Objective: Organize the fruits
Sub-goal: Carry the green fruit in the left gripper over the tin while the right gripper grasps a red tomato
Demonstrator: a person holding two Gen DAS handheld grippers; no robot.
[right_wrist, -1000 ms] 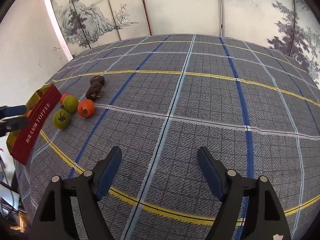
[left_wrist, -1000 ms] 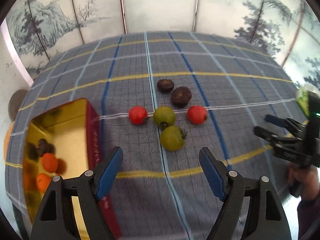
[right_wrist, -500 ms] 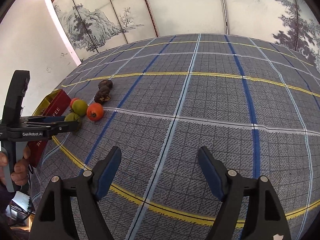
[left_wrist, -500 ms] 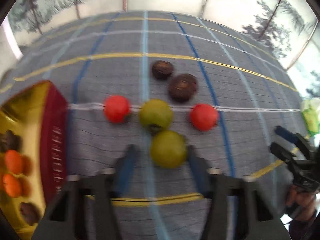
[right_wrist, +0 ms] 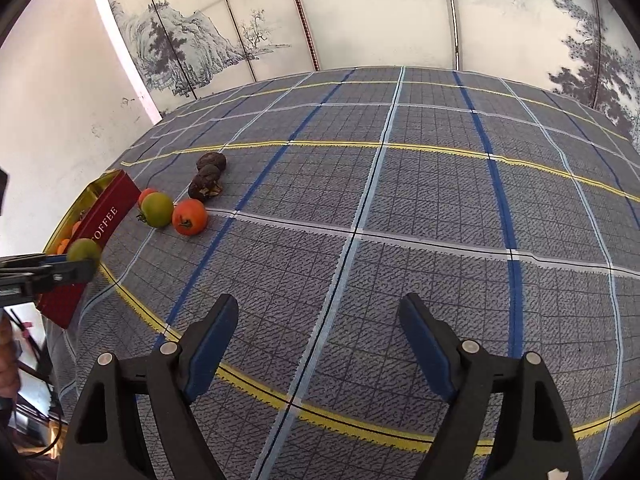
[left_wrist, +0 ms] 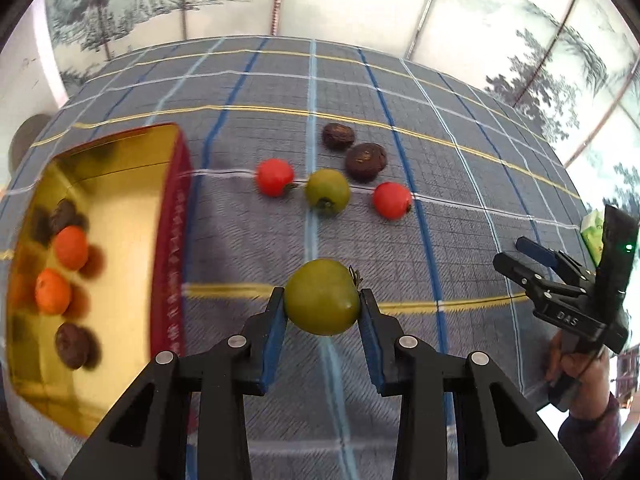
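My left gripper (left_wrist: 322, 308) is shut on a green fruit (left_wrist: 322, 302) and holds it above the cloth, right of the red and gold tin (left_wrist: 172, 216). The tin holds two orange fruits (left_wrist: 71, 247) and dark ones (left_wrist: 71, 345). On the cloth beyond lie two red fruits (left_wrist: 274, 177), a green fruit (left_wrist: 327, 191) and two dark brown fruits (left_wrist: 365, 156). My right gripper (right_wrist: 318, 344) is open and empty over bare cloth, far right of the fruits (right_wrist: 190, 217). It also shows in the left wrist view (left_wrist: 516, 258). The held fruit shows in the right wrist view (right_wrist: 83, 249).
The table carries a grey plaid cloth (right_wrist: 400, 200) with blue, white and yellow lines. Painted screen panels (right_wrist: 360, 12) stand behind it. A white wall (right_wrist: 60, 100) is on the left. The tin (right_wrist: 106, 216) sits at the table's left edge.
My left gripper moved onto the near green fruit, shut on it and lifted it back toward me. My right gripper stayed open and barely shifted.
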